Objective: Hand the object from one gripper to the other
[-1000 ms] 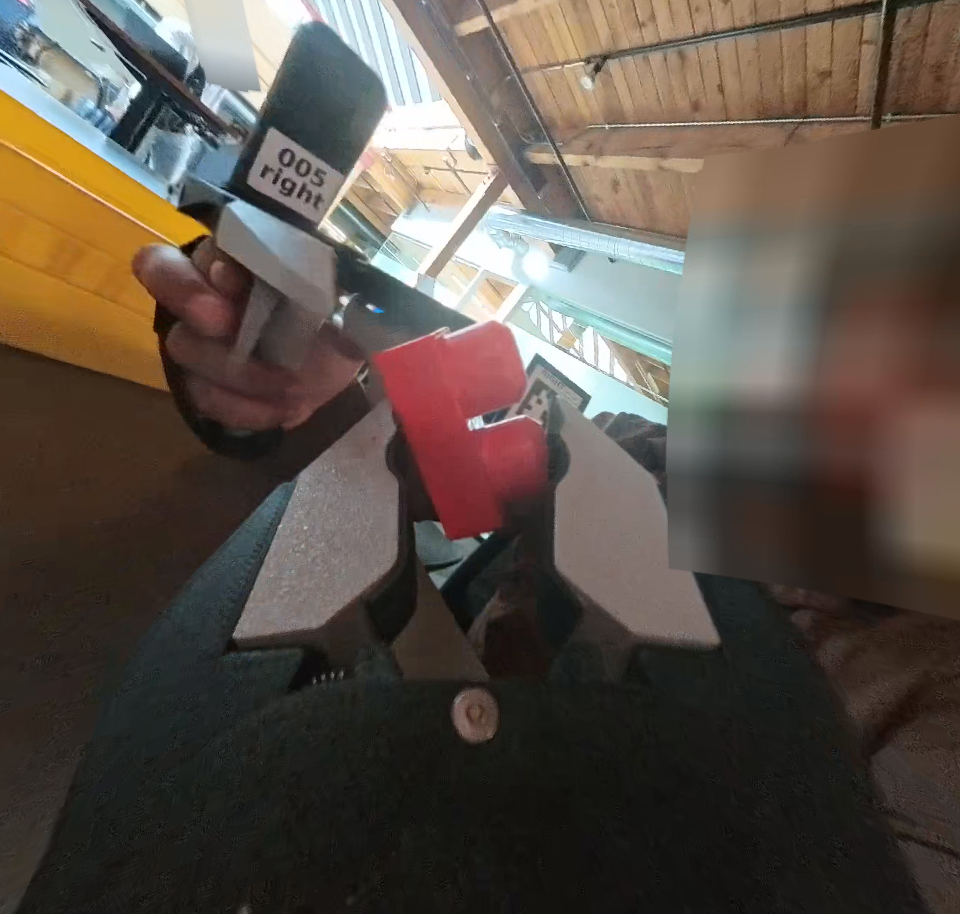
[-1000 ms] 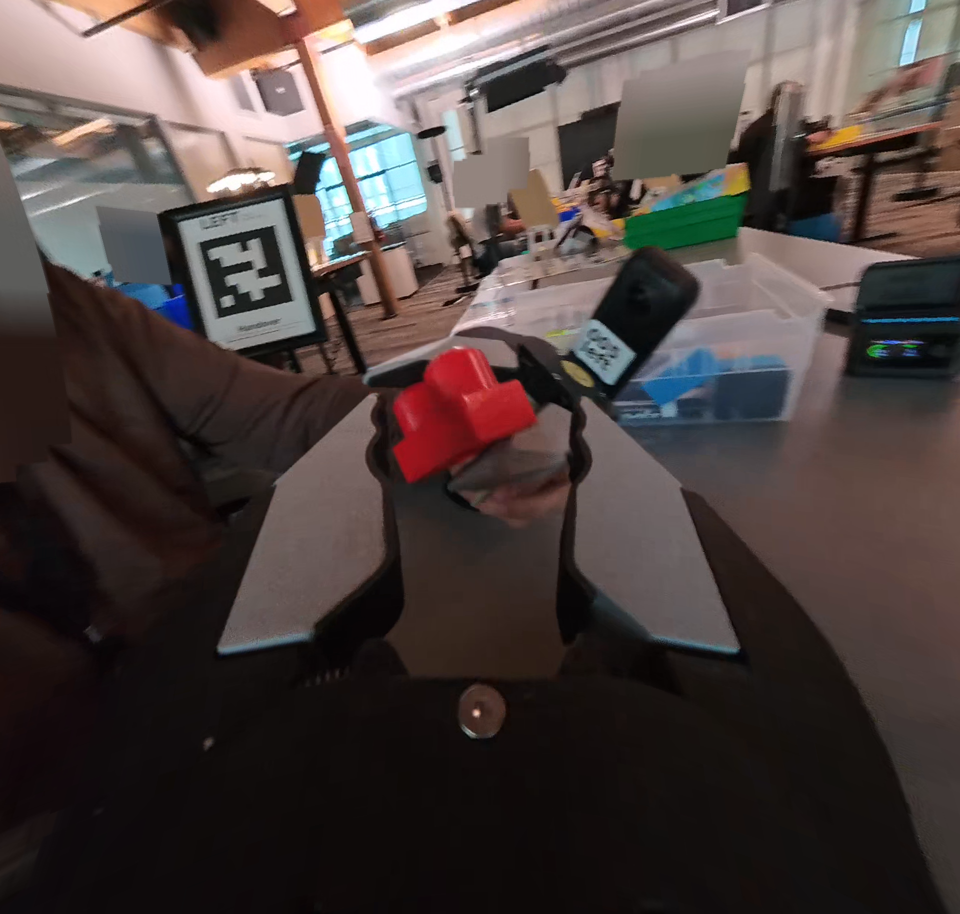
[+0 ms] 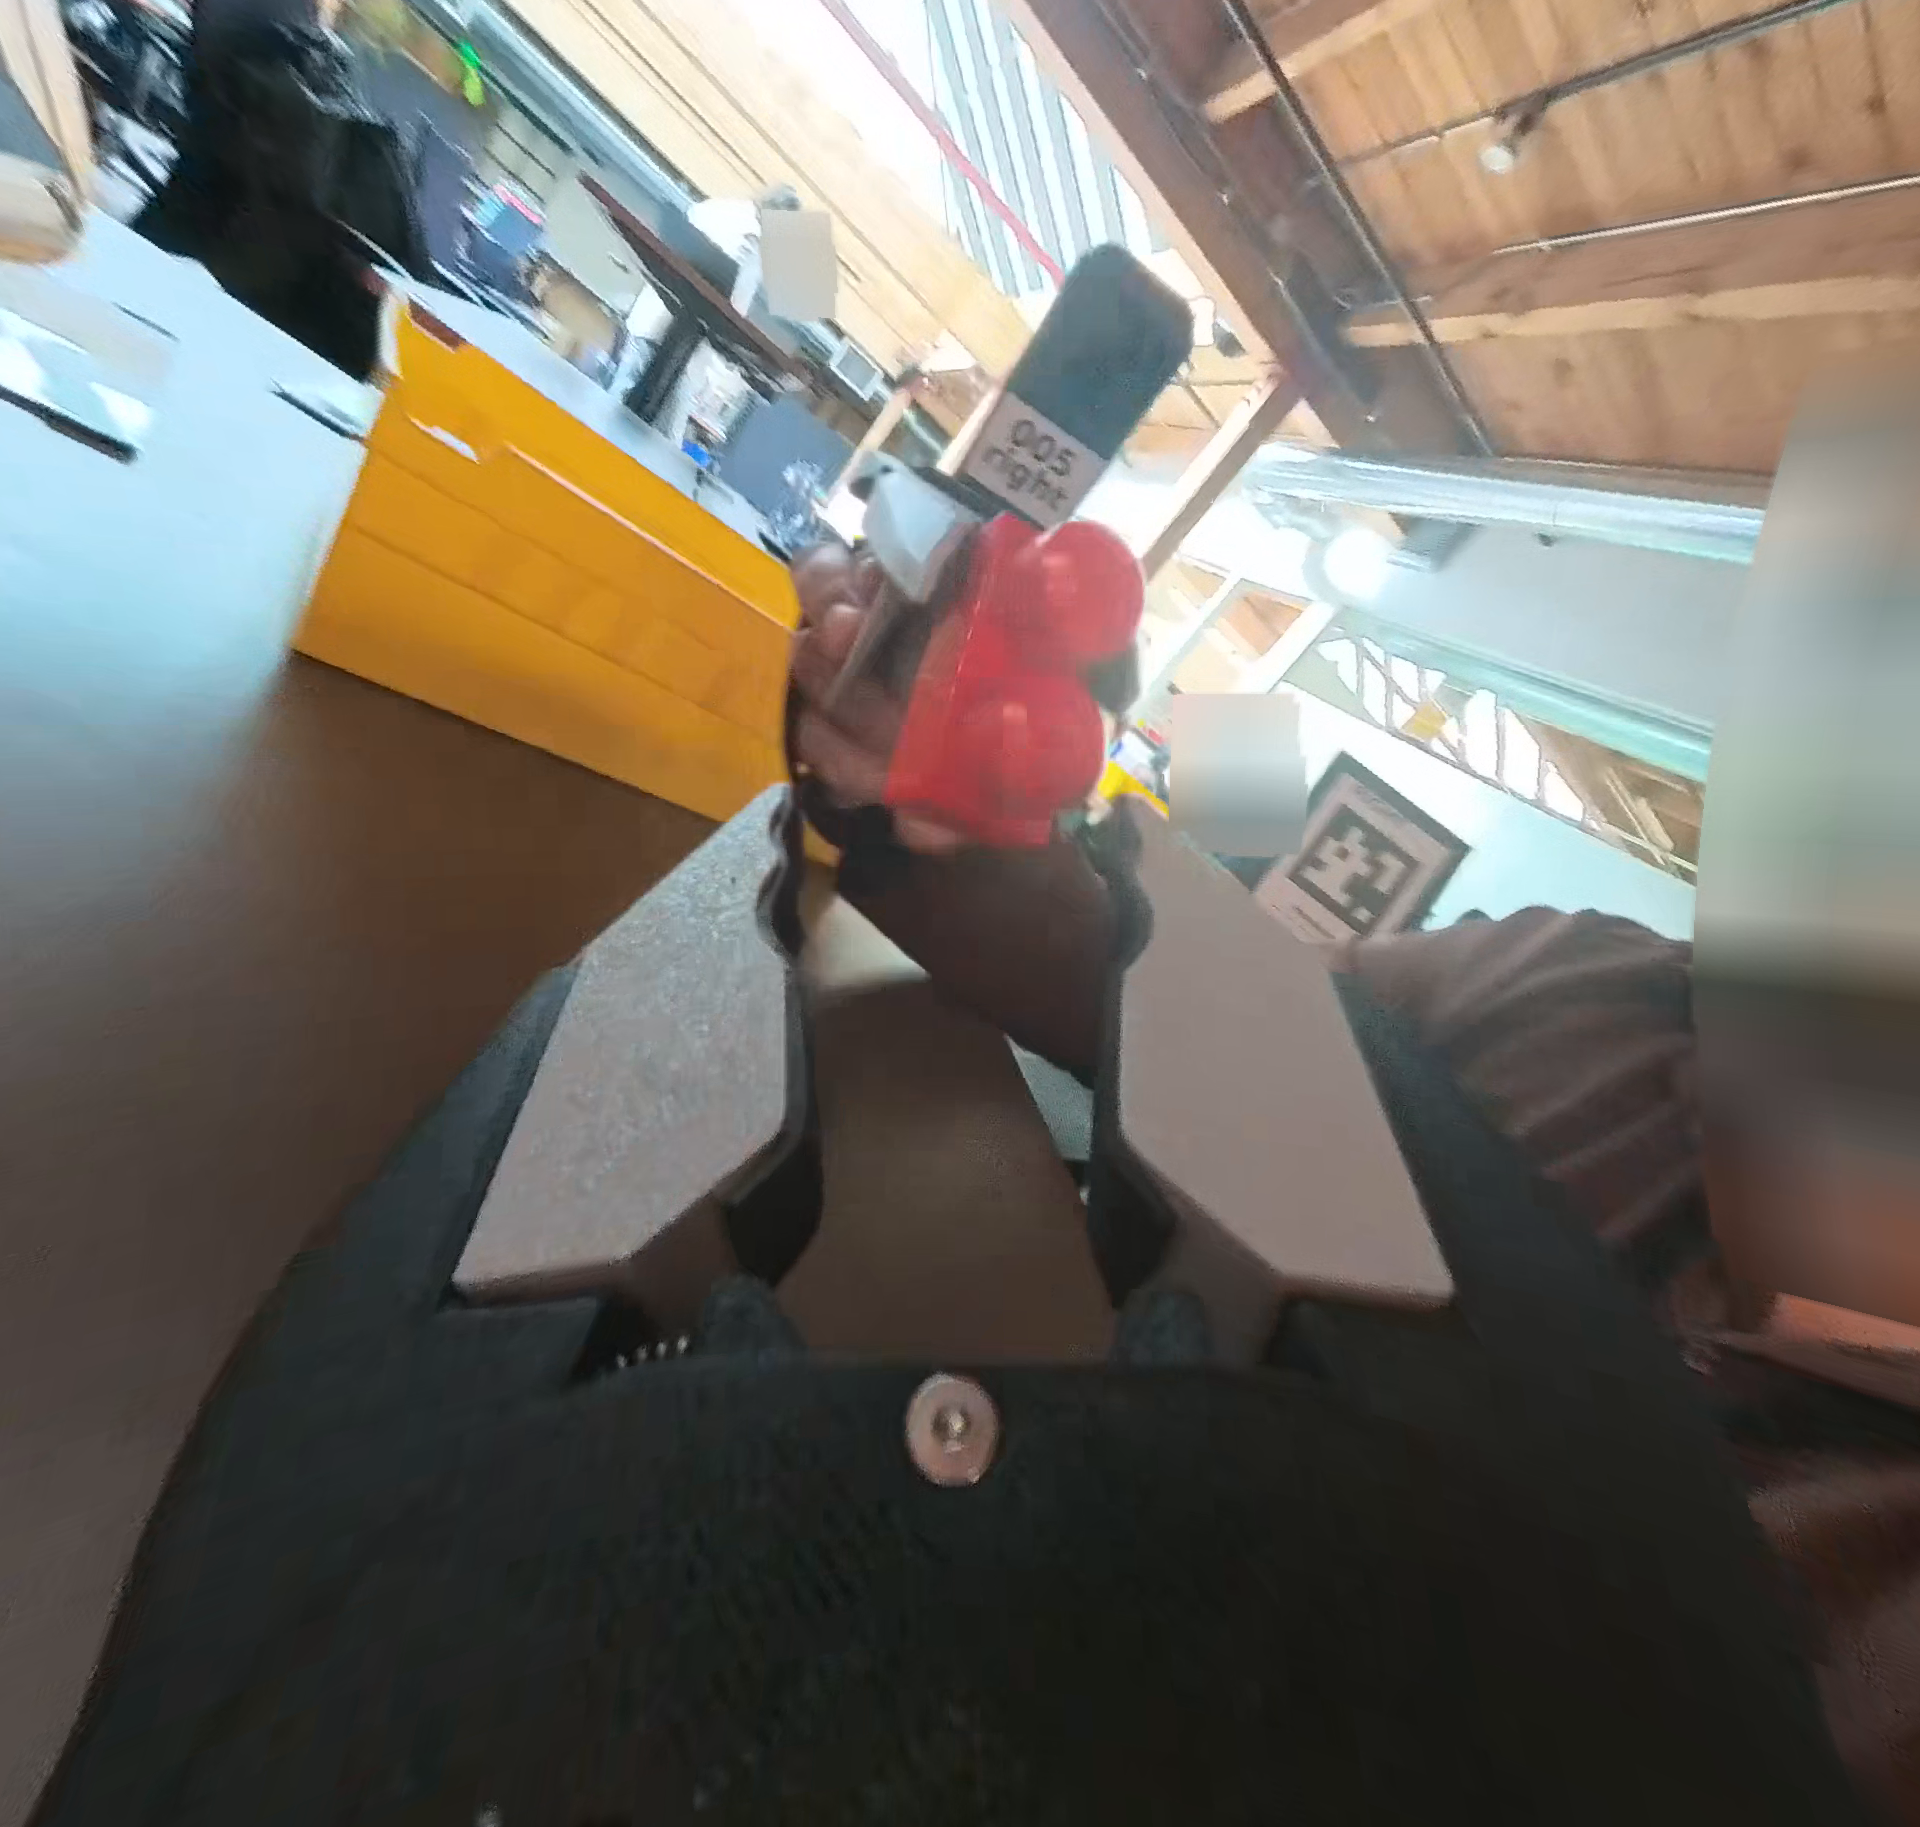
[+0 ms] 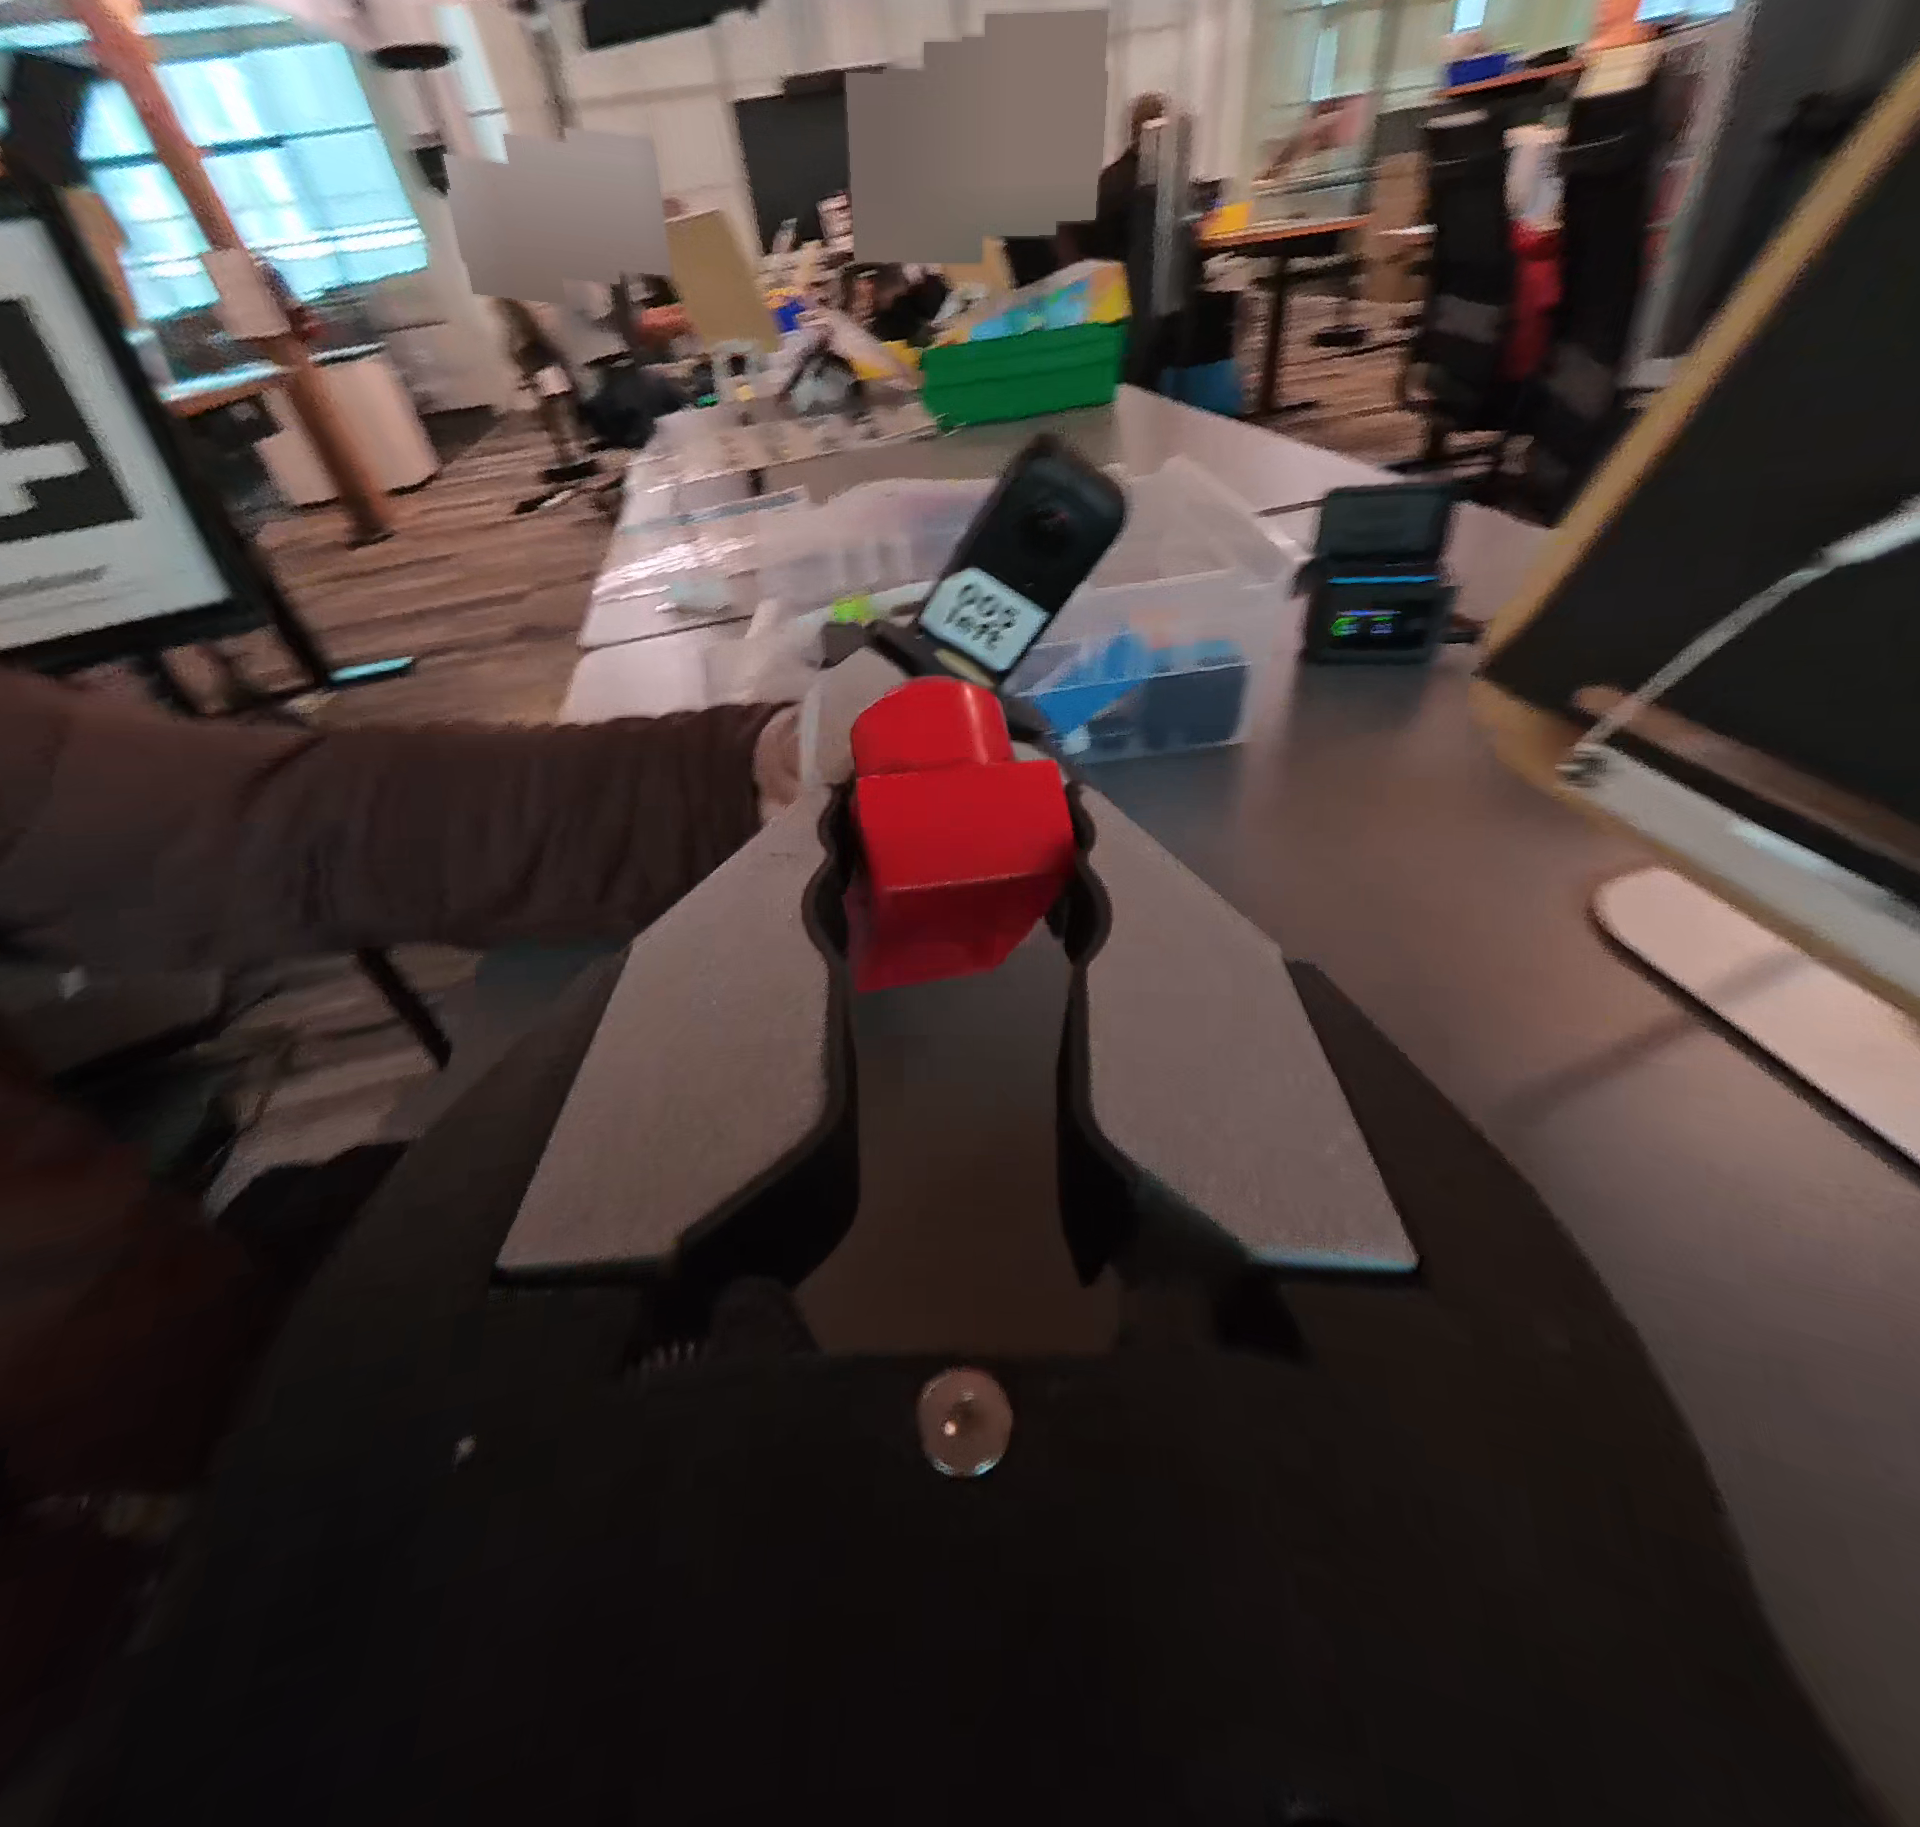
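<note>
Red block (image 4: 956, 842) changed grippers since earlier frame: left gripper (image 3: 951, 884) let go, fingers now spread, nothing between them. Right gripper (image 4: 951, 873) clamped on block at fingertips, studs pointing away. Block just beyond left gripper tips. Grey counter (image 4: 1455, 998) below; clear bin (image 4: 1174, 655) farther ahead of right gripper.
</note>
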Tool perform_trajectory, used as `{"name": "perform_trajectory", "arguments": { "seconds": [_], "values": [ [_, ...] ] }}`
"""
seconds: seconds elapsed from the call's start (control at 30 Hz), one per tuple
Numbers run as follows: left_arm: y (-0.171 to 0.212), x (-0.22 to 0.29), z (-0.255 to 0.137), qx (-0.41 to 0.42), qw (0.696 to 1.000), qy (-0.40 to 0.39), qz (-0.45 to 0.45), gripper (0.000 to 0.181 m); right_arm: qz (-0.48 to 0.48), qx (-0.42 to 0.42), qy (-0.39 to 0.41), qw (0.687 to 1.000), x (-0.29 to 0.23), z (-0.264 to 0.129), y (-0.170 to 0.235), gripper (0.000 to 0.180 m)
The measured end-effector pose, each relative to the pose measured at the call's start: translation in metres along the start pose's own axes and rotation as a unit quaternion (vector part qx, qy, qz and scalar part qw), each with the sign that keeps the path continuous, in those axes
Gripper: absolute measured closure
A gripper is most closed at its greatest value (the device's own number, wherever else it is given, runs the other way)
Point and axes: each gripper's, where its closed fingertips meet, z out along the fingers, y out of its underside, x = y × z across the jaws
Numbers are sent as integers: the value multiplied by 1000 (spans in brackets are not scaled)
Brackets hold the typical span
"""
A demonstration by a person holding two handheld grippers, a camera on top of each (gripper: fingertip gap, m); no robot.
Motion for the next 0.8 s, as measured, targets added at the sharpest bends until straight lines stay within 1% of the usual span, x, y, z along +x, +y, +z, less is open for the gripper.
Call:
{"name": "perform_trajectory", "arguments": {
  "seconds": [0.07,0.13,0.2,0.27,0.33,0.4,0.47,0.5,0.57,0.6,0.63,0.67,0.73,0.8],
  "values": [
    [-8,0,-2,22,1000,-6,5,120,-11,0,60,998,6,-20,-16,142],
    [-10,-5,-3,29,999,-23,11,127,-40,-17,140,989,19,-48,-29,143],
    [-7,-15,-3,20,998,-52,17,131,-72,-47,222,971,36,-83,-37,143],
    [-1,-22,-2,4,997,-69,24,133,-79,-92,303,945,61,-123,-34,143],
    [5,-26,1,-12,996,-80,28,134,-60,-154,377,911,90,-165,-15,142],
    [10,-29,3,-27,995,-89,35,134,-30,-230,428,874,111,-199,17,142],
    [14,-34,5,-39,992,-108,50,132,-11,-304,442,844,121,-216,50,146],
    [16,-38,5,-46,990,-121,60,132,-3,-339,446,828,125,-222,63,143],
    [18,-47,4,-55,984,-153,75,129,-6,-383,471,795,132,-235,74,140],
    [16,-50,4,-54,982,-164,80,128,-13,-387,485,784,135,-237,71,140],
    [13,-52,2,-50,979,-176,90,127,-21,-378,495,782,135,-235,62,139],
    [10,-55,0,-44,974,-193,106,127,-31,-360,496,790,133,-227,52,138],
    [1,-60,-5,-31,962,-226,148,129,-46,-323,481,813,124,-203,31,138],
    [-5,-66,-11,-29,946,-266,185,131,-57,-294,446,844,108,-167,17,129]
  ]
}}
